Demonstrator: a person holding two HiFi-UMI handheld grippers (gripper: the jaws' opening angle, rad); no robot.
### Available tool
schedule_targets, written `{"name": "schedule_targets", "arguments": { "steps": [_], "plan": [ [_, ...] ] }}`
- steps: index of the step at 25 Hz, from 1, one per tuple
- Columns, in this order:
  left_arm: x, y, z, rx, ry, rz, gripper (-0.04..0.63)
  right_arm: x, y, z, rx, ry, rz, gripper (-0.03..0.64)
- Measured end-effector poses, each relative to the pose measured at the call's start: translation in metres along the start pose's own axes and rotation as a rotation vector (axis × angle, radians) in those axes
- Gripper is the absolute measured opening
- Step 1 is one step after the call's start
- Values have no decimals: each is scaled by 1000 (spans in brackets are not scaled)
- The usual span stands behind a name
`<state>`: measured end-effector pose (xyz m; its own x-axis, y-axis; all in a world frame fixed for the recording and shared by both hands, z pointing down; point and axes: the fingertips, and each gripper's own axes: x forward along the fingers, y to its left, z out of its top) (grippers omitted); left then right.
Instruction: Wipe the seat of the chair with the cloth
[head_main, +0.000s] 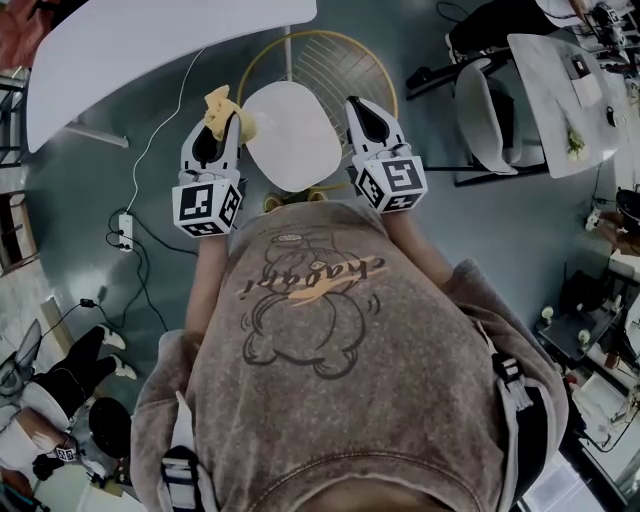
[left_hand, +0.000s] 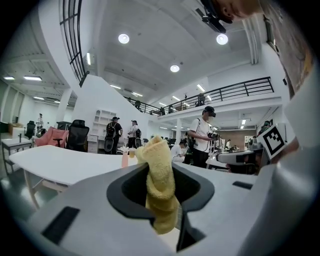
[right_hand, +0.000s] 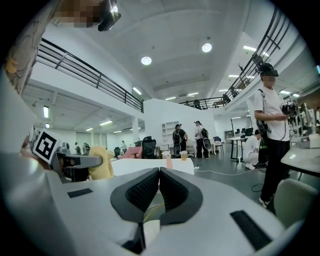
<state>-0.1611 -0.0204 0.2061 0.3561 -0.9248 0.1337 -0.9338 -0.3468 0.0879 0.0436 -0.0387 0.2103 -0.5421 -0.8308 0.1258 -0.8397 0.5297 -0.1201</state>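
- You are holding the left gripper (head_main: 224, 122) at the upper left of centre in the head view, just beside the left edge of the seat (head_main: 293, 140).
- The left gripper (left_hand: 161, 186) is clamping the cloth (left_hand: 159, 165). In its own view, the yellow cloth is standing upright between the two dark pads (left_hand: 125, 189), with its folded top showing above them and its lower end hanging below.
- In the head view, the cloth (head_main: 222, 102) is sticking out past the left gripper's tip, at the seat's upper left edge. You cannot tell from this view whether it is touching the seat.
- You are holding the right gripper (head_main: 362, 112) at the upper right of centre, just beside the seat's right edge.
- The right gripper (right_hand: 158, 175) is gripping nothing. Its ribbed pads (right_hand: 145, 189) are pressing together at the middle of its own view.
- The white seat is lying between the two grippers at the upper centre of the head view, with the gold wire back (head_main: 325, 65) above it.
- A white table (head_main: 150, 45) is filling the upper left of the head view.
- A power strip (head_main: 125, 231) is lying on the floor at the left.
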Motion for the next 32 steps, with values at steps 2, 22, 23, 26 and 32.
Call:
{"name": "schedule_targets", "arguments": {
  "steps": [2,22,23,26,32],
  "plan": [
    [1,2,-5,1,11,6,112,2,1,-3,7,9,1,26],
    [-9,8,-27,-96,55,56,112,-6,5,-12,26,30,10,26],
    [-10,8,-27,-101,53,57,112,-5,6,-12,25,29,12,26],
    [-12,11,-25,-117,46,61,112,-5,9,-10,23,27,15,26],
    [-19,18,-25,-115,48,77,112,-3,17,-10,22,25,27,26]
  ]
}}
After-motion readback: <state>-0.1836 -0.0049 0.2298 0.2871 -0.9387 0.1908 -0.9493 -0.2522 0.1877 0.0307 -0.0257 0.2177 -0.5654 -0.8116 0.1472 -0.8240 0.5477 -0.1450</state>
